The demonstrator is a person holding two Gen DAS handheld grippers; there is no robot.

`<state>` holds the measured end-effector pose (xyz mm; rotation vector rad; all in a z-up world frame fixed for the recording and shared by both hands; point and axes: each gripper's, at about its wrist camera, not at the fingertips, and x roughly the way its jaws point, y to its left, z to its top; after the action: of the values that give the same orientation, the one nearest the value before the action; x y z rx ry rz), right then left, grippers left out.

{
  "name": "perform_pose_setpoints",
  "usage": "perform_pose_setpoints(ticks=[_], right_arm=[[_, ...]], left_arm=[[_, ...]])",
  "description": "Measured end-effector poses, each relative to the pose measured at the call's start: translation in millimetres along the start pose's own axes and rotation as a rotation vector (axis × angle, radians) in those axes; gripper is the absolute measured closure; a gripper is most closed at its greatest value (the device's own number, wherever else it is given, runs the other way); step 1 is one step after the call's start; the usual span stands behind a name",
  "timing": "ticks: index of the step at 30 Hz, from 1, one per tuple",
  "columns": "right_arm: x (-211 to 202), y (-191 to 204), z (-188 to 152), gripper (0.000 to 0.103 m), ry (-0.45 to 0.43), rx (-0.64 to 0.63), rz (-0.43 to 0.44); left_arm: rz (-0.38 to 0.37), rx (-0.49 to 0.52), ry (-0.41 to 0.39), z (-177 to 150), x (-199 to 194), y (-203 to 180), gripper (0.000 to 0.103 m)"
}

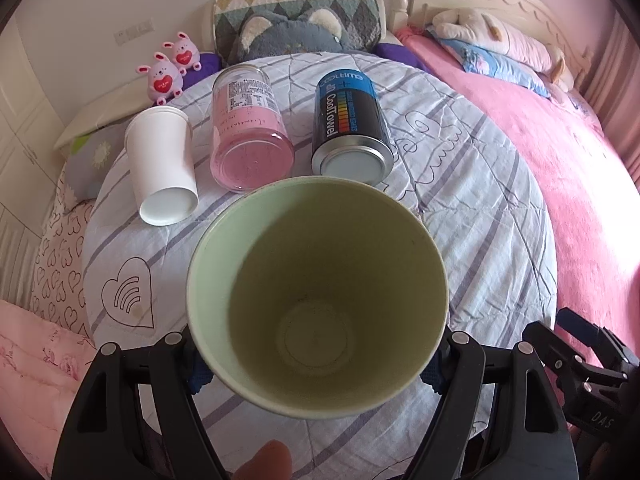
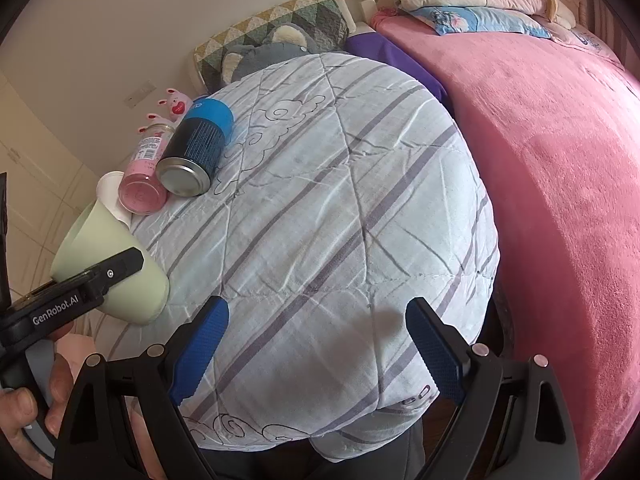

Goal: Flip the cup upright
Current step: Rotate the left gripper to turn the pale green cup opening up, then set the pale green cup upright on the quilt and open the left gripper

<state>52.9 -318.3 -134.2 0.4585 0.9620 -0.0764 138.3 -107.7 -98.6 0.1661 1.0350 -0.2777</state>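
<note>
between your left gripper (image 1: 318, 364) fingers sits the green cup (image 1: 318, 300) — clamped, mouth facing the camera; your right gripper (image 2: 316, 348) hangs open — over the striped quilt (image 2: 340, 220).

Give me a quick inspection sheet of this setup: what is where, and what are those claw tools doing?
Surface: pale striped quilt on a bed.
Job's things: pale green plastic cup, held off the quilt, mouth facing the left camera.
Clutter: white paper cup, pink-filled glass jar, black and blue metal can, all on their sides.
Grippers: left gripper shut on the green cup; right gripper open, empty.
Cables: nothing seen.
Surroundings: pink blanket, grey plush pillow, two pink bunny toys.
</note>
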Motion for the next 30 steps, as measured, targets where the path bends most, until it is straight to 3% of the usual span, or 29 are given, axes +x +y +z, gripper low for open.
perform_pose_setpoints(ticks=[7, 12, 18, 30], right_arm=[[-5, 7, -2, 0.012, -0.009, -0.017, 0.006], [-12, 11, -6, 0.012, -0.020, -0.023, 0.007], [-24, 17, -9, 0.012, -0.047, -0.032, 0.010], [-73, 43, -18, 0.012, -0.168, -0.084, 0.017]], left_arm=[[0.005, 0.002, 0.010, -3, -5, 1, 0.022], [-0.013, -0.005, -0.025, -2, -20, 3, 0.009], [-0.009, 0.010, -0.069, -3, -38, 1, 0.006], [0.016, -0.014, -0.251, -21, -116, 19, 0.004]])
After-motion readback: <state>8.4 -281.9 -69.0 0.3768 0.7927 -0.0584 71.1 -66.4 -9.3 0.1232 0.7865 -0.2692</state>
